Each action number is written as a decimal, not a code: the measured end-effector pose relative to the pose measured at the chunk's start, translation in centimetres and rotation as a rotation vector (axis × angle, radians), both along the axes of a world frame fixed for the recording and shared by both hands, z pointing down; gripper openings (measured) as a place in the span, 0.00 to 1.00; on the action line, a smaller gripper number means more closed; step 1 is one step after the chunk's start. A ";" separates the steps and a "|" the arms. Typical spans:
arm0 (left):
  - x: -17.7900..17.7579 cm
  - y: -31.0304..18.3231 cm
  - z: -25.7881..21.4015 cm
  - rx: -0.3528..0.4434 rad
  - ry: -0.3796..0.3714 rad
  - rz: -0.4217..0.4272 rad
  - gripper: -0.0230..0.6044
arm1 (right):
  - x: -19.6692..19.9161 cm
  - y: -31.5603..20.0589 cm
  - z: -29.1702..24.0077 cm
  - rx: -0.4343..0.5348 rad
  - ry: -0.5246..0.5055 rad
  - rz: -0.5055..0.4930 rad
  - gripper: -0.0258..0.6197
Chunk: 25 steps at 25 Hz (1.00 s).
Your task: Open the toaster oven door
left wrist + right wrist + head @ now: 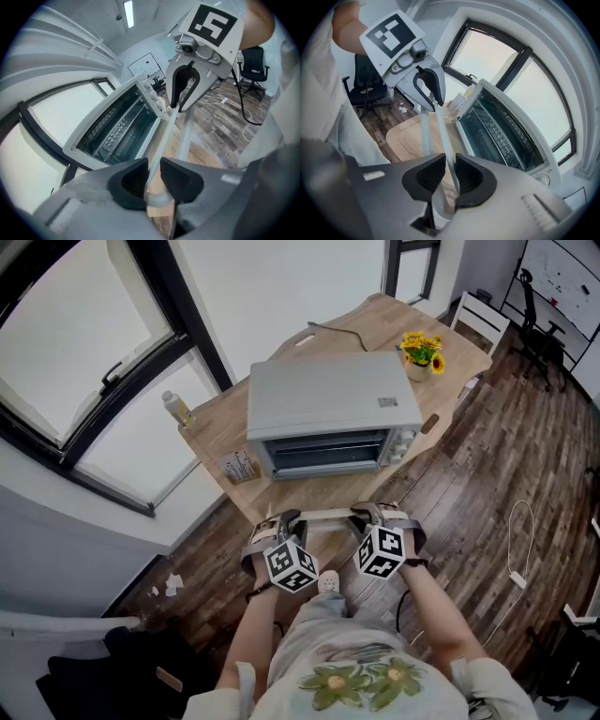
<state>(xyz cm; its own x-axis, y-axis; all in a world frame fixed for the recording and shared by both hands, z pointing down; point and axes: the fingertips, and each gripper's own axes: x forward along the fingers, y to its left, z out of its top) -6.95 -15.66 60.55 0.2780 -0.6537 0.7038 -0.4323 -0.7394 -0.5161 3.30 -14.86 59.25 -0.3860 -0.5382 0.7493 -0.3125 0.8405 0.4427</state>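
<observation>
The grey toaster oven (328, 399) stands on a wooden table (217, 432) with its glass door swung down toward me. The dark cavity with its rack (115, 133) lies open to both gripper views. The door's pale handle bar (325, 515) runs crosswise at the door's near edge. My left gripper (283, 523) is shut on the bar's left end, and the bar passes between its black pads (130, 180). My right gripper (373, 517) is shut on the right end, with the bar (443, 140) pinched between its pads (469, 177).
A pot of yellow flowers (421, 352) stands on the table to the right of the oven. A small box (239, 465) is by the oven's left front and a bottle (176, 409) by the window. A white chair (480, 320) and a floor cable (518, 549) are to the right.
</observation>
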 end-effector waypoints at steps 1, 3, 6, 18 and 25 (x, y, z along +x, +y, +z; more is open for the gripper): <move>0.0 0.1 0.1 -0.006 0.001 0.000 0.18 | 0.0 0.0 0.1 -0.001 0.002 0.002 0.14; 0.0 0.1 0.3 -0.020 0.001 0.003 0.18 | 0.0 0.1 0.3 -0.002 0.004 0.005 0.15; 0.0 0.3 0.5 -0.030 0.003 0.006 0.18 | 0.0 0.2 0.5 -0.001 0.003 0.008 0.15; 0.0 1.0 1.6 -0.055 0.000 0.013 0.18 | 0.0 0.9 1.4 -0.019 0.013 0.007 0.15; 0.0 1.5 2.4 -0.077 0.003 0.019 0.19 | 0.0 1.4 2.3 -0.040 0.028 -0.003 0.15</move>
<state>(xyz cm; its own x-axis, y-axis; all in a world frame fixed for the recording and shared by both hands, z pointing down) -6.92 -14.14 62.95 0.2918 -0.5926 0.7508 -0.4190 -0.7849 -0.4566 3.34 -13.45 61.54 -0.3659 -0.5067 0.7806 -0.2979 0.8584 0.4176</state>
